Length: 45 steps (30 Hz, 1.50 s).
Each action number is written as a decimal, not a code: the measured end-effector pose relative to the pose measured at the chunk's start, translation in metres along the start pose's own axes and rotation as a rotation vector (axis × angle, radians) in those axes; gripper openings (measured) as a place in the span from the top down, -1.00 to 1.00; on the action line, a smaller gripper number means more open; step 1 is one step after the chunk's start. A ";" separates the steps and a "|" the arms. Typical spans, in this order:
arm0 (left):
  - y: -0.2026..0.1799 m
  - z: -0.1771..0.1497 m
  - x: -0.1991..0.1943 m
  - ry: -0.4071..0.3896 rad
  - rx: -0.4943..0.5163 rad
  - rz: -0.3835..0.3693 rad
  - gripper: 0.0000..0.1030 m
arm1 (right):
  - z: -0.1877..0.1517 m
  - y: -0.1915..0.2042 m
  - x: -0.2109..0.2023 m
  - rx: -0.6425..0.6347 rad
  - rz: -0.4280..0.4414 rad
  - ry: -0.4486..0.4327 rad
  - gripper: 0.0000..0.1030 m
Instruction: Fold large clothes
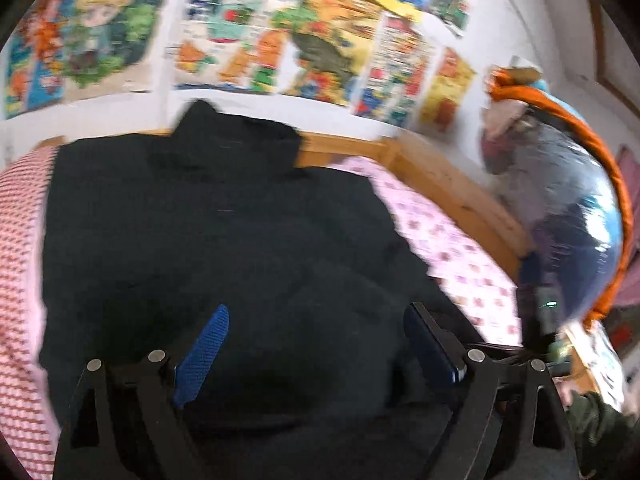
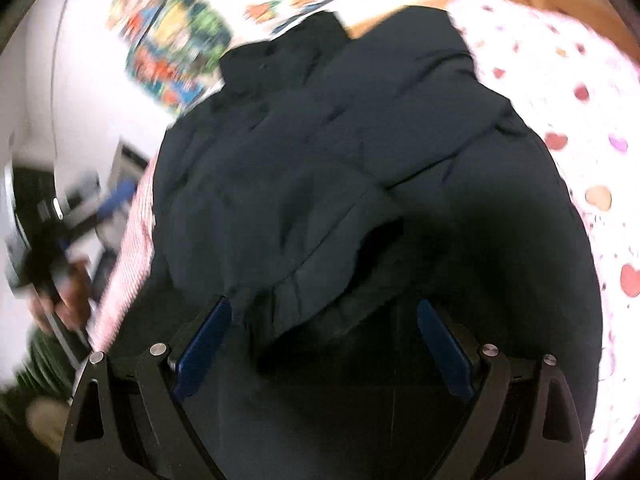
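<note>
Two grippers were under my remote control, and both sat at the bottom of their frames. The left gripper [image 1: 316, 344] had its blue pads [image 1: 202, 354] spread wide with nothing between them, above the dark jacket [image 1: 224, 240]. The right gripper [image 2: 324, 344] was likewise spread and empty, its fingertips just over a rumpled fold of the same jacket [image 2: 340, 160]. I saw the jacket filling the centre of both views, lying on a bed sheet [image 1: 456, 248] printed with pink hearts, its collar toward the top. A wooden bed frame [image 1: 452, 184] ran along the far edge, centre right. Beyond it, colourful posters [image 1: 256, 36] covered the white wall at upper frame. Both views were blurred.
</note>
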<state>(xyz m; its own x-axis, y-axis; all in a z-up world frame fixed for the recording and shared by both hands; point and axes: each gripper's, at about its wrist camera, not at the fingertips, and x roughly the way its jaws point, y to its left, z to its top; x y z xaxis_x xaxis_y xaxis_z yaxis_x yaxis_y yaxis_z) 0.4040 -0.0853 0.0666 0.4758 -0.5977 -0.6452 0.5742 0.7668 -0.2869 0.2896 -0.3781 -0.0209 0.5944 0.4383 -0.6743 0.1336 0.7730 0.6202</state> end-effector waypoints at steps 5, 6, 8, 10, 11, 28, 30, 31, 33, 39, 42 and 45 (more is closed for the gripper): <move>0.050 -0.001 -0.010 -0.044 -0.071 0.154 -0.72 | 0.008 -0.002 0.011 0.068 0.004 -0.021 0.03; 0.056 -0.002 -0.012 -0.050 -0.069 0.178 -0.72 | 0.008 0.000 0.013 0.073 0.006 -0.017 0.42; 0.066 -0.004 -0.014 -0.061 -0.049 0.214 -0.72 | 0.010 0.008 0.011 0.047 -0.034 -0.028 0.76; 0.069 -0.004 -0.013 -0.062 -0.031 0.219 -0.72 | 0.014 0.018 0.003 -0.003 -0.048 -0.041 0.87; 0.069 -0.003 -0.013 -0.061 -0.023 0.213 -0.72 | 0.019 0.027 -0.004 -0.046 -0.071 -0.056 0.89; 0.067 -0.002 0.050 0.076 0.026 0.132 -0.72 | 0.098 0.058 -0.013 -0.363 -0.445 -0.178 0.07; 0.069 -0.003 0.049 0.072 0.032 0.133 -0.72 | 0.095 0.073 -0.019 -0.414 -0.451 -0.234 -0.03; 0.070 -0.004 0.050 0.072 0.035 0.139 -0.72 | 0.096 0.079 -0.020 -0.441 -0.443 -0.253 -0.03; 0.072 -0.006 0.052 0.081 0.032 0.145 -0.72 | 0.097 0.090 -0.017 -0.466 -0.423 -0.249 -0.03; 0.070 -0.012 0.063 0.120 0.054 0.192 -0.73 | 0.093 0.097 0.036 -0.512 -0.365 -0.094 -0.03; 0.069 -0.015 0.068 0.139 0.073 0.213 -0.75 | 0.087 0.087 0.061 -0.484 -0.361 -0.027 -0.03; 0.068 -0.018 0.072 0.151 0.086 0.226 -0.77 | 0.080 0.075 0.073 -0.458 -0.354 0.000 -0.03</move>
<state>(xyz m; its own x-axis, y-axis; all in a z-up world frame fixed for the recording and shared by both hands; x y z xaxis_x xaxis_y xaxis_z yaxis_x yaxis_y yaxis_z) 0.4654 -0.0721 -0.0124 0.4972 -0.3669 -0.7863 0.5224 0.8501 -0.0664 0.4069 -0.3250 0.0080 0.5764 0.1169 -0.8088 -0.0330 0.9922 0.1200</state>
